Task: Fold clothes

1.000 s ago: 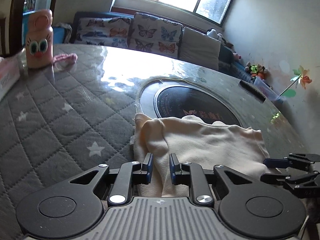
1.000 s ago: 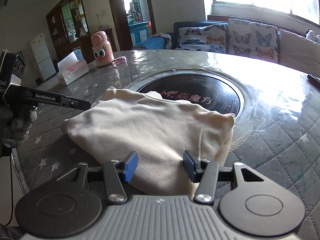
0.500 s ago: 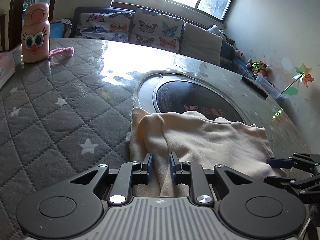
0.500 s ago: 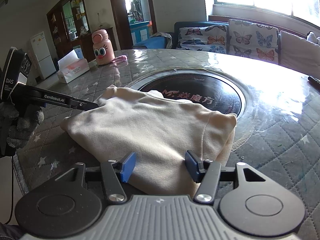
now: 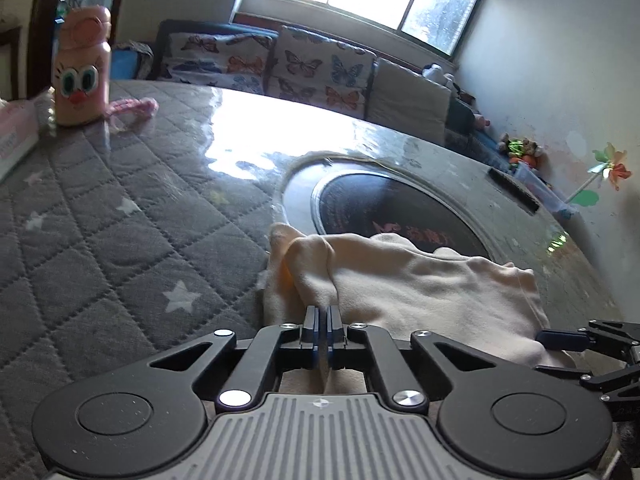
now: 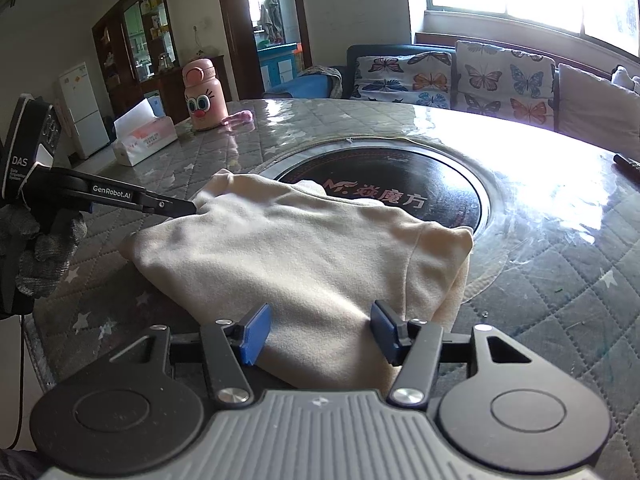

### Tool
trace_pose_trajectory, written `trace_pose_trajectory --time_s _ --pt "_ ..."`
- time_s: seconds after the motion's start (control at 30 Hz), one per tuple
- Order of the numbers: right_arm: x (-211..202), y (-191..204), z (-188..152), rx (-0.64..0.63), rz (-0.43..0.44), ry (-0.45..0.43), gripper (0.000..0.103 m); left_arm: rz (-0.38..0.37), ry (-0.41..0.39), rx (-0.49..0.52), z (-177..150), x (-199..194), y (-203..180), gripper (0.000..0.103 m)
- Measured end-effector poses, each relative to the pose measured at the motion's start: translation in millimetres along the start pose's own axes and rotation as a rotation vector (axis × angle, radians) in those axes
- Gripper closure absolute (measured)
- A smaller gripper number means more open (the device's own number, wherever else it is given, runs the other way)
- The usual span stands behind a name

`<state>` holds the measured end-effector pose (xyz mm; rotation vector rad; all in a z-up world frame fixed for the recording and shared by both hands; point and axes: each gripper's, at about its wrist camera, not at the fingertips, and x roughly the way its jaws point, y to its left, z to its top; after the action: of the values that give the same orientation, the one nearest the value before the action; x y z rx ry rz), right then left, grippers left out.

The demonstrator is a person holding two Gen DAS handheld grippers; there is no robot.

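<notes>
A cream garment [image 6: 312, 256] lies folded on the round quilted table, partly over the black centre disc [image 6: 400, 196]. It also shows in the left wrist view [image 5: 420, 284]. My left gripper [image 5: 321, 322] is shut on a ridge of the garment's left edge; in the right wrist view it shows from the side [image 6: 188, 208] pinching the cloth. My right gripper [image 6: 320, 334] is open, its blue pads either side of the garment's near edge. It shows at the right edge of the left wrist view [image 5: 560, 350].
A pink cartoon bottle [image 6: 203, 96] and a tissue box [image 6: 144, 140] stand at the far left of the table [image 5: 100, 232]. A dark remote [image 5: 514, 192] lies near the far right rim. A sofa with butterfly cushions [image 6: 460, 76] is behind.
My left gripper's jaws have closed onto a fold of the garment's edge. My right gripper stays open over the near edge, almost unmoved.
</notes>
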<state>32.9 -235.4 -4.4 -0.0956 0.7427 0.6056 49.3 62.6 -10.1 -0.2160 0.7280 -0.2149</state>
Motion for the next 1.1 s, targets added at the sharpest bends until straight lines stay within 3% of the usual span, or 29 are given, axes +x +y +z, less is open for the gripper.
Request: trace_pose_trajectory --time_s 0.13,0.23,0.37,0.7,0.87,1.1 --pt "0.2 -0.2 0.3 -0.001 -0.001 0.000 0.046 0.070 -0.059 0.114 -1.3 -16.5 -15.8 0.100" --pt "1.2 -0.8 0.6 -0.003 0.000 0.001 0.046 0.094 -0.032 0.152 -4.4 -9.5 -18.5 0.100" --pt "-3.9 -4.7 7.0 0.012 0.010 -0.016 0.046 0.085 -0.004 0.130 -4.2 -5.0 -14.0 0.099" --pt "16.8 -34.5 33.8 0.060 -0.048 -0.063 0.046 0.079 -0.076 0.170 22.5 -15.8 -22.3 0.096" --pt "33.9 -57.8 32.0 0.141 -0.061 -0.028 0.054 0.077 -0.050 0.189 28.0 -0.8 -25.5 0.096" --pt "27.9 -50.5 44.9 0.114 -0.052 -0.064 0.054 0.022 -0.013 0.203 32.9 20.6 -38.4 0.096"
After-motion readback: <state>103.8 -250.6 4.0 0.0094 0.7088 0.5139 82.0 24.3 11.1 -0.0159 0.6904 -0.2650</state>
